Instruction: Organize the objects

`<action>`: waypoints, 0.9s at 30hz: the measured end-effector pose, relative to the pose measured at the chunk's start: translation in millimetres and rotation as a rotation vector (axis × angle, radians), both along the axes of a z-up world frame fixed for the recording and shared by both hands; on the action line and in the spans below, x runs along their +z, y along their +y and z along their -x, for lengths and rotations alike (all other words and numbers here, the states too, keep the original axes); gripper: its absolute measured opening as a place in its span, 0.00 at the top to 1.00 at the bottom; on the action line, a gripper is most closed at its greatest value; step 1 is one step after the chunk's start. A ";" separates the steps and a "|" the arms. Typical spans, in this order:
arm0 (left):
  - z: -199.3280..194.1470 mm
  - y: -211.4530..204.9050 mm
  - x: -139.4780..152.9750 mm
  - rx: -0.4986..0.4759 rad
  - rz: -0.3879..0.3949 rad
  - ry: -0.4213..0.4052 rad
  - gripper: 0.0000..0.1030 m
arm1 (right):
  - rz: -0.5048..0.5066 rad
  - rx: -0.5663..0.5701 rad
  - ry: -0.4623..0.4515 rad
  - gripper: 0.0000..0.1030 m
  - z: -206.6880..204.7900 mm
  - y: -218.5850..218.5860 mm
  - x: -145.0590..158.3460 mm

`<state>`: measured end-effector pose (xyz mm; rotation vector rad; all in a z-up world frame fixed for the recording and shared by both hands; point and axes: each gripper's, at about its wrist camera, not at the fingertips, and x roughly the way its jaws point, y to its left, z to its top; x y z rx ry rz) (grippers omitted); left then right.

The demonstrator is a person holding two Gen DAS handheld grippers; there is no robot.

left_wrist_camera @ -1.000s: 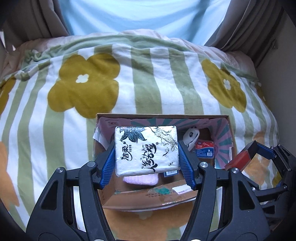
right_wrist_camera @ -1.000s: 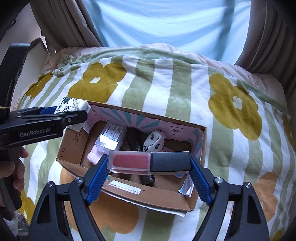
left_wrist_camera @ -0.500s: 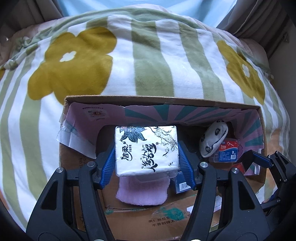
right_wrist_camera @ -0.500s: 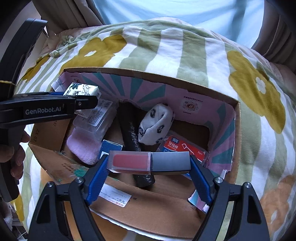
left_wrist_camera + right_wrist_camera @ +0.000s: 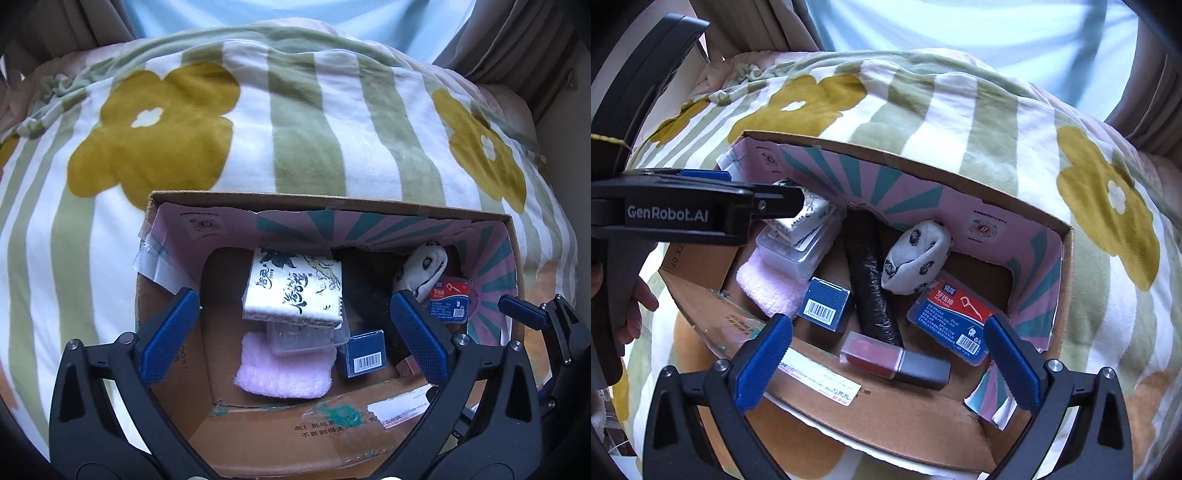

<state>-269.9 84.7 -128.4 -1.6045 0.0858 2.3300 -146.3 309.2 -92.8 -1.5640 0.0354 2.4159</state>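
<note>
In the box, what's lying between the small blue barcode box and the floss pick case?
Right wrist view: a black plastic-wrapped roll lies between the blue barcode box and floss pick case.

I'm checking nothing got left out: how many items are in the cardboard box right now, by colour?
White: 2, tissue pack and sock
Blue: 2, small box and floss case
Pink: 1, cloth
Black: 1, roll
Red: 1, lip gloss
Clear: 1, plastic case
Total: 8
</note>
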 end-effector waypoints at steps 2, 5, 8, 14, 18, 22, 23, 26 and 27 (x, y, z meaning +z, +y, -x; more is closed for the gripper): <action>-1.4 -0.5 1.5 0.003 0.002 0.004 0.00 | -0.007 -0.007 0.009 0.00 -1.6 0.3 1.1; -4.8 -1.1 5.2 0.002 0.000 0.011 0.00 | -0.008 -0.024 0.012 0.00 -3.0 0.1 2.6; -8.4 -2.1 10.9 -0.001 -0.007 0.024 0.00 | -0.014 -0.040 0.013 0.00 -5.9 -0.1 6.0; -18.9 -6.1 31.3 -0.009 -0.011 0.045 0.00 | -0.015 -0.064 0.020 0.00 -15.0 -4.2 21.1; -32.8 -13.1 61.2 -0.018 -0.037 0.071 0.00 | -0.005 -0.096 0.048 0.00 -25.7 -10.6 45.1; -55.2 -20.4 102.5 -0.037 -0.036 0.130 0.00 | -0.003 -0.142 0.088 0.00 -38.8 -22.8 79.0; -61.7 -23.0 113.0 -0.039 -0.037 0.143 0.00 | -0.011 -0.152 0.095 0.00 -42.5 -27.0 88.3; -83.9 -32.7 145.4 -0.037 -0.045 0.182 0.00 | -0.018 -0.191 0.124 0.00 -54.8 -37.8 114.2; -91.6 -37.3 155.1 -0.033 -0.054 0.194 0.00 | -0.015 -0.205 0.139 0.00 -60.5 -41.5 123.8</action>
